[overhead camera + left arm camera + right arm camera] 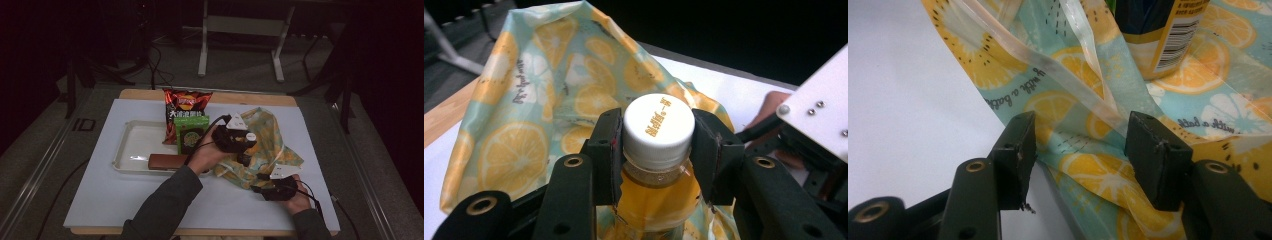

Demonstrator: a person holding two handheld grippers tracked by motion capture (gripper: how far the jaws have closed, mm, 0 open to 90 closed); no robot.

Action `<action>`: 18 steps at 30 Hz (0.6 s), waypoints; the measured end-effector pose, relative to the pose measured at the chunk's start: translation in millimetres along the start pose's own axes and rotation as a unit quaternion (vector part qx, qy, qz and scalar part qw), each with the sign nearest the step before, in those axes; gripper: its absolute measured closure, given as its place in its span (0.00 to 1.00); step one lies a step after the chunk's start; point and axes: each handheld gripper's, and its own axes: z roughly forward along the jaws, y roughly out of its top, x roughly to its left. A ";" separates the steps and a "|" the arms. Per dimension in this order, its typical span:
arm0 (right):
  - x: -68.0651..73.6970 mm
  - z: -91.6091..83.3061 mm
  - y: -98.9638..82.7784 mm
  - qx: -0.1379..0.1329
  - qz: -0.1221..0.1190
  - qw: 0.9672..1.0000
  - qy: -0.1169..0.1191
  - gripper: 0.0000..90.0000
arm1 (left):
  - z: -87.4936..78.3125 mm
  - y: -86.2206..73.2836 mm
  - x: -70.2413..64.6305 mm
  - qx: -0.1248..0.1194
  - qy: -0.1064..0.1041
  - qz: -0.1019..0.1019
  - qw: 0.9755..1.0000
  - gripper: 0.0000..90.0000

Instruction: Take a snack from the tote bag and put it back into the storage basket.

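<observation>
Black left gripper (658, 150) clamps bottle (658, 200), seemingly inside lemon-print bag (539, 100).

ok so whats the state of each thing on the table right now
bottle: capped, upright in the bag, left claw clamped at its neck
lemon-print bag: open
right claw: jaws apart around the bag's edge
chip bag: sealed, upright
green packet: standing
tray: flat on table
</observation>
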 end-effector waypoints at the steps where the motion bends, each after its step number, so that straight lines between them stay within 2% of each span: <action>1: 0.0 0.0 0.0 0.000 0.000 1.000 0.000 0.51 | 0.2 -0.3 -2.6 -0.001 0.009 -0.005 1.000 0.64; 4: 0.0 0.1 0.0 -0.001 0.001 1.000 0.001 0.51 | 1.0 -0.4 -10.9 -0.003 0.035 -0.020 0.999 0.64; 6: 0.1 0.1 0.0 -0.001 0.001 1.000 0.000 0.51 | 1.3 -0.5 -12.1 -0.005 0.036 -0.019 0.999 0.64; 12: -0.1 0.0 0.0 0.000 0.000 1.000 0.000 0.51 | 1.2 -3.0 1.4 -0.007 -0.013 0.011 1.000 0.61; 14: -0.2 0.1 0.0 -0.001 0.001 1.000 0.001 0.51 | 1.7 -3.1 2.9 -0.009 -0.018 0.012 1.000 0.60; 18: 0.1 -0.1 0.0 0.001 0.001 1.000 0.000 0.51 | 5.5 -6.6 13.1 -0.026 -0.050 0.013 0.998 0.57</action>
